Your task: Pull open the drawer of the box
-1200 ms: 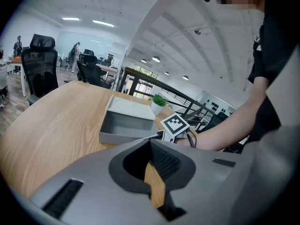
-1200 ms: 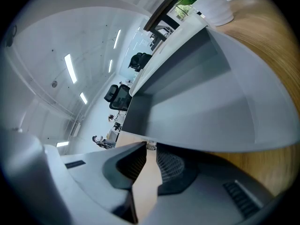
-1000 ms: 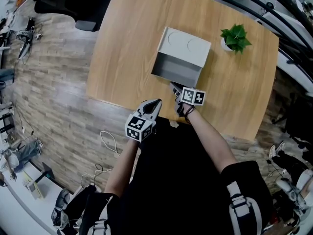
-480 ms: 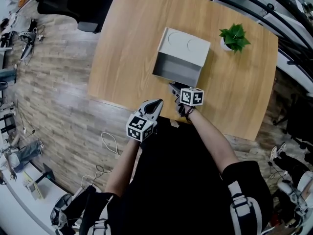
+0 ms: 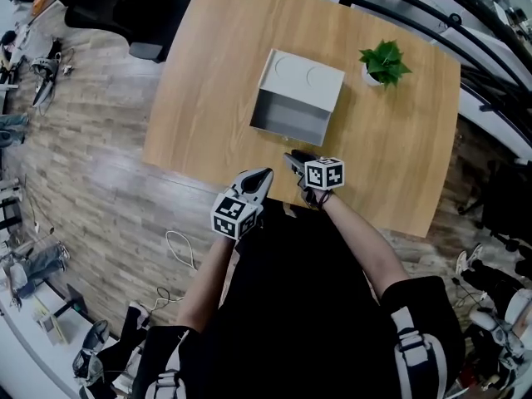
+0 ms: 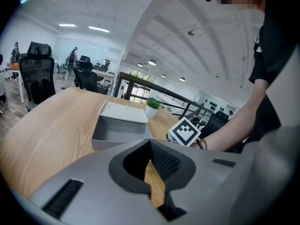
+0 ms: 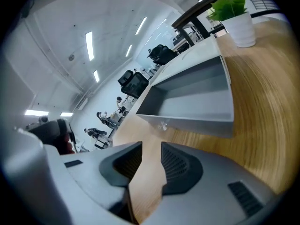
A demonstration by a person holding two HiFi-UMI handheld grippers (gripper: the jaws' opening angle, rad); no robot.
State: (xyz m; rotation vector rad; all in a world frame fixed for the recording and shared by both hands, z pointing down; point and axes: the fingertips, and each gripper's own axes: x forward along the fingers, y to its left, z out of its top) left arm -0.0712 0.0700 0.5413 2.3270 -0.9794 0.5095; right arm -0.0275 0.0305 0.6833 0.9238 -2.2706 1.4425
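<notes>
The grey box (image 5: 303, 77) sits mid-table with its drawer (image 5: 291, 116) pulled out toward me and empty. The drawer (image 7: 192, 97) has a small knob (image 7: 162, 124) on its front wall, seen in the right gripper view. My right gripper (image 5: 293, 160) hovers just short of that front; its jaws (image 7: 151, 146) are opening, with only bare wood between them. My left gripper (image 5: 263, 175) hangs at the table's near edge, left of the right one, its tips together (image 6: 150, 144) and holding nothing. The box (image 6: 123, 112) lies ahead of it.
A small potted plant (image 5: 382, 63) in a white pot stands right of the box on the wooden table (image 5: 208, 73). Office chairs (image 6: 40, 74) stand beyond the far table edge. Cables lie on the plank floor (image 5: 91, 165) at the left.
My right gripper has drawn back a little from the drawer front toward the table's near edge. The left gripper has hardly moved. The drawer stays pulled out.
</notes>
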